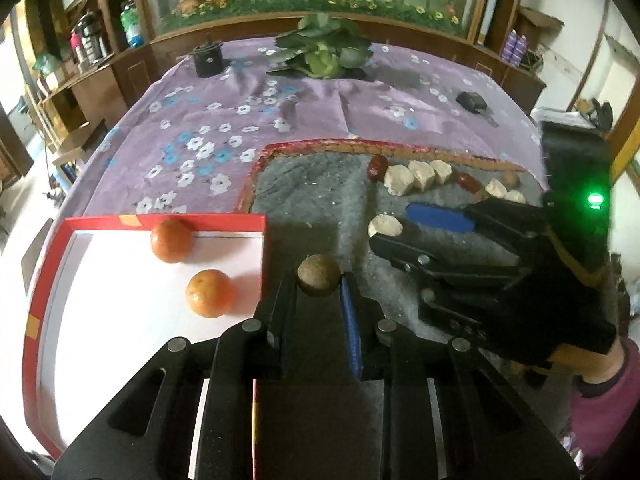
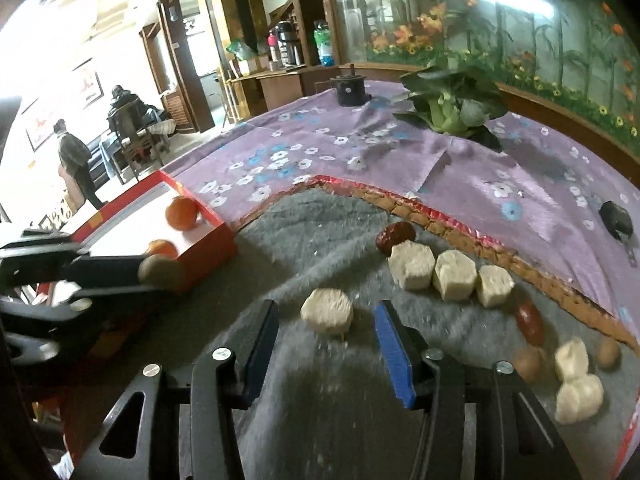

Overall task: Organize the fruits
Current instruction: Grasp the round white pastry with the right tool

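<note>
While two oranges (image 1: 172,240) lay in the red box (image 1: 44,264), the left gripper (image 1: 320,280) clutched a brown fruit (image 1: 319,274); the right gripper (image 2: 326,332), spread wide, faced a pale block (image 2: 327,311), most pieces unsorted.

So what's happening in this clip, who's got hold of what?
The left gripper is shut on a small brown fruit beside the red tray, which already holds two oranges. The right gripper is open around a pale round piece on the grey mat, not yet gripping it. More pale pieces and red dates lie beyond.
</note>
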A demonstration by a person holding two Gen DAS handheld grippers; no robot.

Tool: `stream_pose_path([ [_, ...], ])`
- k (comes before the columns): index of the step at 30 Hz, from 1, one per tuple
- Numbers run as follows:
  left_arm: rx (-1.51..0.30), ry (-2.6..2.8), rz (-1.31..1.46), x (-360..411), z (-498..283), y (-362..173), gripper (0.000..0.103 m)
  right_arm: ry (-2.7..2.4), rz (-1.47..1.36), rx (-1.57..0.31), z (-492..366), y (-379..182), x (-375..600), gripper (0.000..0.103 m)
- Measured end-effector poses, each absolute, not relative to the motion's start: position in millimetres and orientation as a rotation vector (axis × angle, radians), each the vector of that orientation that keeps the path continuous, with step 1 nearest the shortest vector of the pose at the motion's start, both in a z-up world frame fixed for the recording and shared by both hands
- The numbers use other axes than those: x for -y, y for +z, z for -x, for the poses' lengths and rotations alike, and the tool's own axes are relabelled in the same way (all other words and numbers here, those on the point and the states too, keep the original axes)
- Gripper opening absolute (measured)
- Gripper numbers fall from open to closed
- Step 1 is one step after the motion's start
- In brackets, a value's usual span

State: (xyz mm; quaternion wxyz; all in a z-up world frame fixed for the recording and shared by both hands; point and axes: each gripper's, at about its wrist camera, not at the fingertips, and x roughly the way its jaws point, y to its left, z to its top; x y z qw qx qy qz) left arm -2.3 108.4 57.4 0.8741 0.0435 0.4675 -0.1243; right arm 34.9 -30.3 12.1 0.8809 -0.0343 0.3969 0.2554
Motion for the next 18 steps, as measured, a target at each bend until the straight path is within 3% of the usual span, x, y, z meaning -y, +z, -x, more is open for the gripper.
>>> stream_pose_path([
  [4, -0.98, -0.251, -0.076, -114, 2, 57, 0.021, 0.534, 0.146, -0.868, -42, 3, 17, 0.029],
  [9, -0.984, -0.246, -0.065, -117, 7, 56, 0.021, 0.511, 0.23, -0.86, -33, 5, 13, 0.028],
  [18, -0.949, -0.211, -0.062, -121, 23, 64, 0.021, 0.492, 0.124, -0.764, 17, 37, 32, 0.028],
])
